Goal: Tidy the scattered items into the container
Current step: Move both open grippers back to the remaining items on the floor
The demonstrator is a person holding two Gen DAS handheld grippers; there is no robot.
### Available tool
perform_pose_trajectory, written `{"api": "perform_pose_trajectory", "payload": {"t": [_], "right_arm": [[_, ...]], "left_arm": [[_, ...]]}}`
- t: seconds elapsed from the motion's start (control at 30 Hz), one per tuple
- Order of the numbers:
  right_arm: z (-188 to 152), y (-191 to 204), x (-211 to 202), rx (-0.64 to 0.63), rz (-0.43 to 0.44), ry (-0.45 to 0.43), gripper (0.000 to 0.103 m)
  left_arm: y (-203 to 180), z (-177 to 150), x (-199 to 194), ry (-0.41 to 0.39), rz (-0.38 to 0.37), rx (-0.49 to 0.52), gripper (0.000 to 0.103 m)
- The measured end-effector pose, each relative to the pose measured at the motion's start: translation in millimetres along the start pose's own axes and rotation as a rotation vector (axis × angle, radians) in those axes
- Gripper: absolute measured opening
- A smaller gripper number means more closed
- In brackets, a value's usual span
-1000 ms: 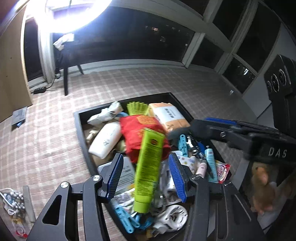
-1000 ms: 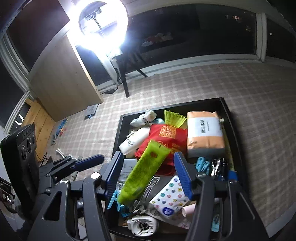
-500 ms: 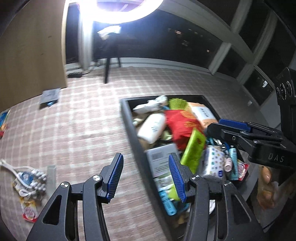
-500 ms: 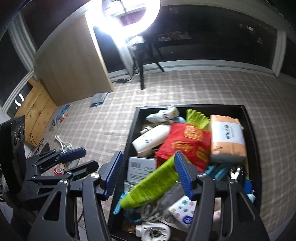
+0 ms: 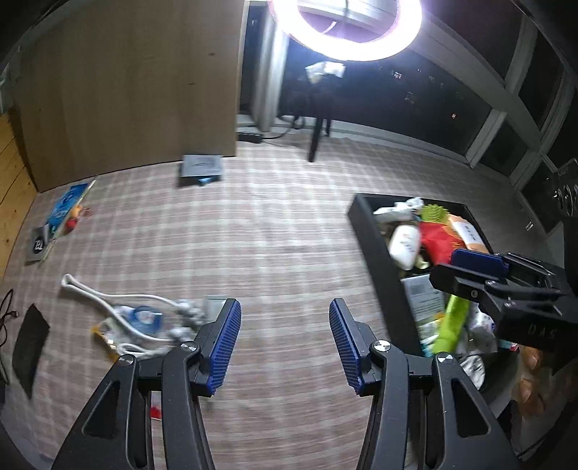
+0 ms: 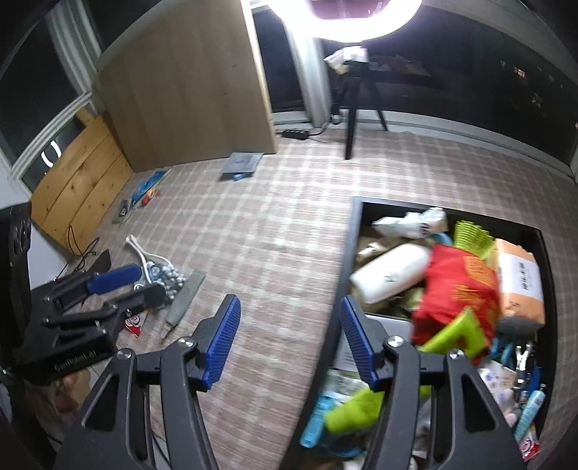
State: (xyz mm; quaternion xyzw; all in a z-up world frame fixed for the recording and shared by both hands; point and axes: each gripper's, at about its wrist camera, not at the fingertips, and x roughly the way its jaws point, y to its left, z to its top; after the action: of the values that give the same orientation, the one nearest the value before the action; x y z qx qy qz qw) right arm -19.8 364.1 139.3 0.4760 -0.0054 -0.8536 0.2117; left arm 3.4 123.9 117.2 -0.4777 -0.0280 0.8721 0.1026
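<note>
Checked carpet carries a limp white cord bundle [image 5: 141, 318], light and tangly; take its knotted middle. Left claw [image 5: 283, 341] and right claw [image 6: 289, 343] gape empty.

A bright ring light [image 5: 346, 32] glares at the top centre on a dark tripod [image 6: 352, 119], before black night windows [image 5: 433, 97] at upper right. A pale wooden cabinet panel [image 5: 137, 86] fills the upper left. The checked beige carpet [image 5: 274, 231] covers the middle, a black power strip [image 6: 295, 134] by the wall
</note>
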Motion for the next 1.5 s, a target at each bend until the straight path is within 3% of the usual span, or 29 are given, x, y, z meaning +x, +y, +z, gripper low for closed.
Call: {"api": "perform_pose_trajectory", "payload": {"t": [0.33,0.43,0.57,0.9,1.0,1.1,1.33,1.5], "right_arm": [[-1.6,62.3,41.1,0.028,-0.027,0.032,0.057],[-3.7,75.7,53.8,0.028,-0.032,0.049,0.057],[-5.0,95.8,68.6,0.022,-0.02,0.073,0.057],[-5.2,151.4,110.4,0.041,0.006,0.121,0.057],[-5.5,167.9,124.2,0.022,-0.022,0.129,0.057],[-5.8,178.3,137.5,0.013,-0.048,0.142,0.057],[-3.5,184.1,157.6,0.045,-0.077,0.172,0.057],[-3.7,182.9,160.5,0.086,-0.084,0.18,0.057]], "left_arm": [[129.3,3.3,9.0,0.056,0.104,-0.077,0.049],[156.0,5.3,14.9,0.078,0.123,-0.05,0.049],[185.7,7.5,25.3,0.111,0.139,-0.045,0.049],[263.9,15.5,52.0,0.142,0.118,-0.21,0.049],[258.7,17.5,55.2,0.142,0.111,-0.133,0.049],[243.4,15.6,58.9,0.147,0.12,0.007,0.049],[207.2,4.7,68.1,0.174,0.122,0.492,0.05],[200.2,4.6,81.1,0.229,0.117,0.705,0.053]]}}
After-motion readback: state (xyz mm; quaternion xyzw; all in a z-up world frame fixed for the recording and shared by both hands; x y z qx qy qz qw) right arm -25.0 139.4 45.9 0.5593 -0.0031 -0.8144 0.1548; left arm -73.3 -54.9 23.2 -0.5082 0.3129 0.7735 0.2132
